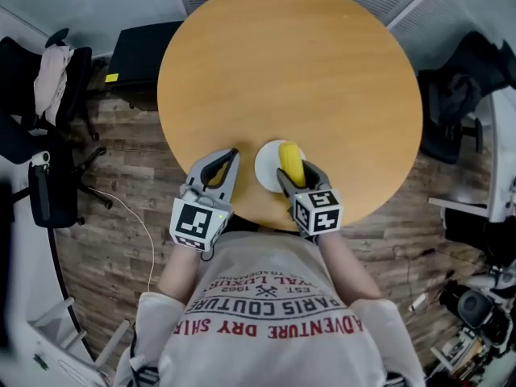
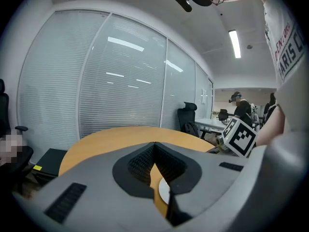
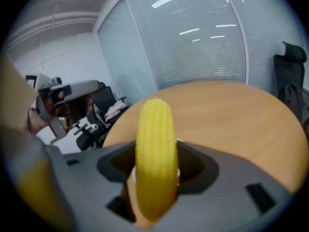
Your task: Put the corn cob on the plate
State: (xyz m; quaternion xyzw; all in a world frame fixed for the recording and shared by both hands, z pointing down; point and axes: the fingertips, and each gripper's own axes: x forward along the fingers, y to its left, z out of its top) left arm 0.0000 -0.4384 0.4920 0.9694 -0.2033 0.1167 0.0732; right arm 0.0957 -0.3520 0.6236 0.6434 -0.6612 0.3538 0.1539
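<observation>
A yellow corn cob [image 1: 290, 161] is held over the white plate [image 1: 264, 168], which sits near the front edge of the round wooden table [image 1: 290, 63]. My right gripper [image 1: 297, 173] is shut on the cob. In the right gripper view the corn cob [image 3: 155, 153] stands upright between the jaws and hides most of the plate. My left gripper [image 1: 232, 156] rests at the table's edge just left of the plate, shut with nothing in it. The left gripper view shows the left gripper [image 2: 154, 147] with its jaws together and a sliver of the plate [image 2: 164, 193] below them.
Black office chairs [image 1: 44, 135] stand on the wood floor at the left, with a dark cabinet [image 1: 141, 55] behind them. Another chair [image 1: 459, 95] and desk gear crowd the right. A thin cable [image 1: 137, 220] lies on the floor near the table.
</observation>
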